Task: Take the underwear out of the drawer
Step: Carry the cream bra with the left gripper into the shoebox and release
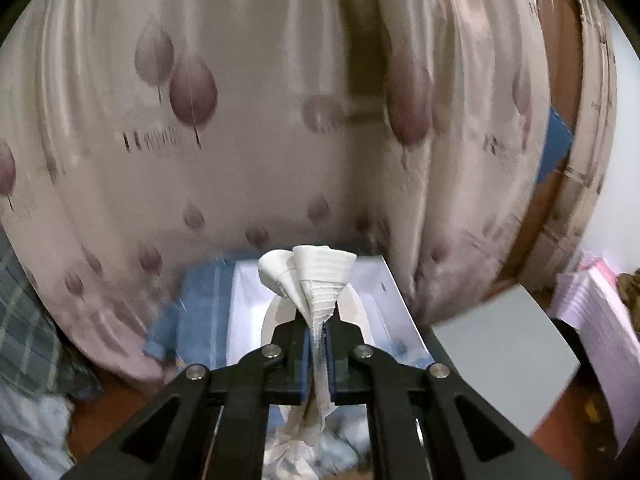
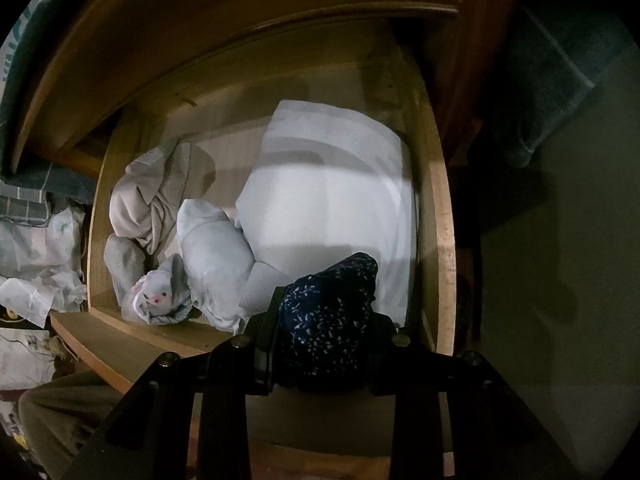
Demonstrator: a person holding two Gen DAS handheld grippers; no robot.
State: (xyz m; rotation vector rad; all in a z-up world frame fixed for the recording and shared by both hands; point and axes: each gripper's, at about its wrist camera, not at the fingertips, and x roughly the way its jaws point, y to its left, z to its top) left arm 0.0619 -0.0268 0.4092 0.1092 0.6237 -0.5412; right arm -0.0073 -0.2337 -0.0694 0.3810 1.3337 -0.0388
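My left gripper (image 1: 318, 344) is clamped on a thin white ribbed piece of underwear (image 1: 320, 280). The fabric is pinched flat between the two black fingers (image 1: 290, 340), fans out above the tips in a twisted bunch, and trails below them in a loose tail. Just behind it lies a pale open box (image 1: 384, 292) with a blue cloth (image 1: 196, 308) at its left side. Farther back hangs a cream curtain printed with mauve leaf shapes (image 1: 192, 120). A grey flat panel (image 1: 504, 356) sits at the right, near a stack of pink and white paper (image 1: 596, 328).

My right gripper (image 2: 326, 320) grips a navy garment speckled with white (image 2: 332, 312), bunched between its black fingers (image 2: 268, 328) and held over the front of an open wooden drawer (image 2: 442, 240). Inside the drawer, a folded white cloth (image 2: 328, 192) fills the right part. To its left lie a pale blue bundle (image 2: 216, 252), a beige crumpled garment (image 2: 156, 196) and a small grey item with pink spots (image 2: 160, 296), all touching one another.
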